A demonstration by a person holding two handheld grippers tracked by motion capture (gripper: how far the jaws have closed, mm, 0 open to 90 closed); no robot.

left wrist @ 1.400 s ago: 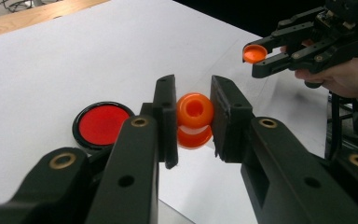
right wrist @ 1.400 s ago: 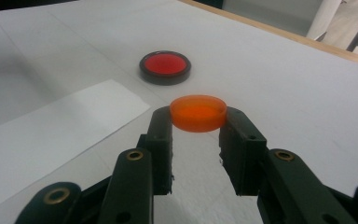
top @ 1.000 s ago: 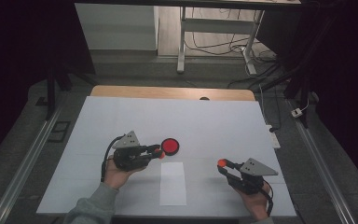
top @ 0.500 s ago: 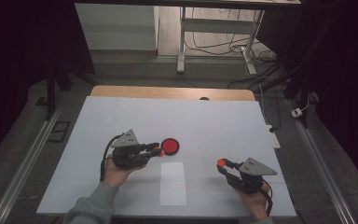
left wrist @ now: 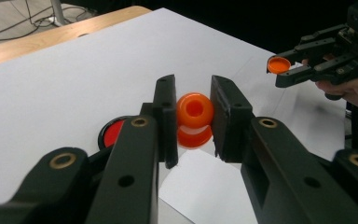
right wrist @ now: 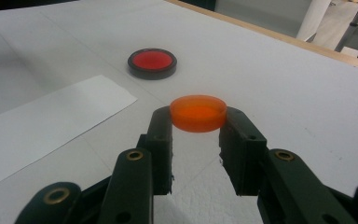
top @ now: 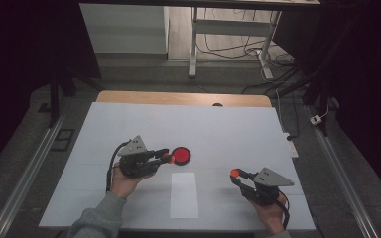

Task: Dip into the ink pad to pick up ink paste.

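**Both grippers loaded: orange piece at left, orange cap at right**

Left gripper [top: 164, 157]: held in the person's left hand [top: 121, 181], lying roughly level, tips pointing toward the middle of the surface [top: 228, 131]. Its fingers [left wrist: 165, 116] are closed on a small orange bottle-like piece [left wrist: 194, 119] with a rounded top and a hole in it, pinched from both sides. In the left gripper view the piece sits between the pads, clear of the surface. Grey three-cornered plate on top of the gripper body, cable looping back by the wrist.

Right gripper [top: 235, 174]: in the person's right hand [top: 270, 214], near the front right of the surface, tips pointing left. Its fingers [right wrist: 161, 128] are clamped on a shallow orange cap [right wrist: 198, 113], held flat by its rim at the very tips. The cap hangs above the surface, not touching it.

Other items: a round black dish with a red centre [top: 181, 155] rests on the surface just beyond the left gripper's tips; whether it touches them cannot be told. A white paper strip [top: 184, 194] lies flat between the two hands, near the front edge. The two grippers are well apart, the strip between them.
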